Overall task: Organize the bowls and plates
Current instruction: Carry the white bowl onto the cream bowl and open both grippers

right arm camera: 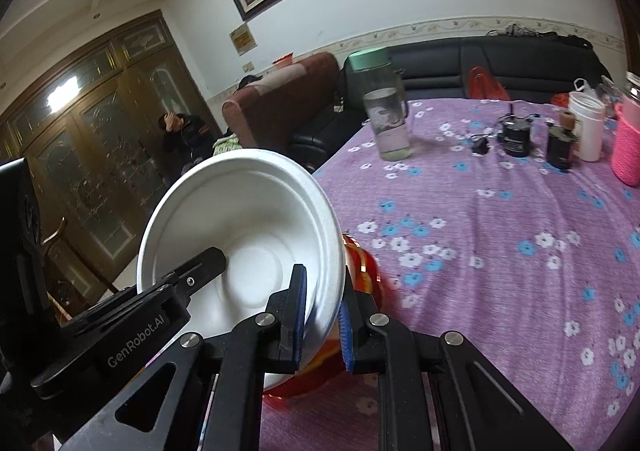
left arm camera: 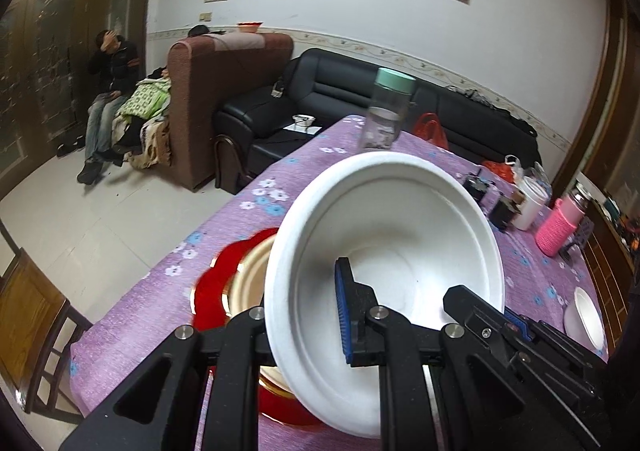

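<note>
On the left of the left wrist view, a red flower-shaped plate lay on the purple flowered tablecloth with a gold-rimmed dish on it. Over that hung a white foam bowl, tilted on edge with its hollow facing the camera. The left gripper was clamped on the bowl's near-left rim, 1 blue-padded finger inside the bowl and the other behind the wall. To the right, the right gripper reached in and pinched the opposite rim. Beyond stood a clear bottle with a green lid, then a white cup and a pink knit-sleeved bottle. A 2nd white bowl sat at the table's far right edge.

In the right wrist view, the left gripper entered from the left onto the bowl, and the right gripper was closed on its right rim, the wall squeezed between both blue pads. The red plate showed just beneath.
</note>
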Tool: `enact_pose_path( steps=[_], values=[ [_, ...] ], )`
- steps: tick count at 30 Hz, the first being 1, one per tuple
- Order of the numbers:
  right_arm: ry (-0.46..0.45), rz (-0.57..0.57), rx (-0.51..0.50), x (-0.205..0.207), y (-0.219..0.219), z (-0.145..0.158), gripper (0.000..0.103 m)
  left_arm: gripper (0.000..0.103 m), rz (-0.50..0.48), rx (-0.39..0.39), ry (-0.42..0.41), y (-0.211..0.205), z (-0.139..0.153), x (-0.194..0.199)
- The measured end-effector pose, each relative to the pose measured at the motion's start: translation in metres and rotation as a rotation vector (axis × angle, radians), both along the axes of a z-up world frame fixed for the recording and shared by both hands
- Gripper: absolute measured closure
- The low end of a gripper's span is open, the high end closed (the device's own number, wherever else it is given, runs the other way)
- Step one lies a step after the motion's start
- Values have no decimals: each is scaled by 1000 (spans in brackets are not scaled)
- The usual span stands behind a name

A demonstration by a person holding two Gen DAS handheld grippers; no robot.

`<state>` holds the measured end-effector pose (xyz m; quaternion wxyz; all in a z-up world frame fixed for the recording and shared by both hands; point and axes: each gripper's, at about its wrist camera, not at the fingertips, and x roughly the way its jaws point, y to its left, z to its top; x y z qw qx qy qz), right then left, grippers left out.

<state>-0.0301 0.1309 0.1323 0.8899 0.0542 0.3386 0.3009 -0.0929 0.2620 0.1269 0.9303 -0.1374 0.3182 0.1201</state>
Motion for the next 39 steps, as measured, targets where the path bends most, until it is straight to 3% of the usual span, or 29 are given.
enact_pose_path(
  steps=[12,13,15,17,22,25,27,39],
  values=[
    [78,14,-65,30,29,-19,86,86,53,-23,35,27,-10,18],
    [82,11,-68,31,29,-21,86,84,58,-27,34,28,-10,18],
    [82,1,-90,34,30,-23,87,64,78,-37,22,33,-9,16],
    [98,-2,-89,38,29,-27,87,56,100,-50,-1,37,-6,12],
    [99,-6,-84,41,31,-27,87,50,129,-47,-30,44,0,7],
    [97,-2,-74,42,32,-27,76,42,139,-46,-34,46,0,6],
    [81,-4,-70,40,32,-26,57,36,146,-46,-38,47,1,4],
    [-80,-34,-143,21,35,-11,27,25,172,21,-97,33,18,-13]
  ],
)
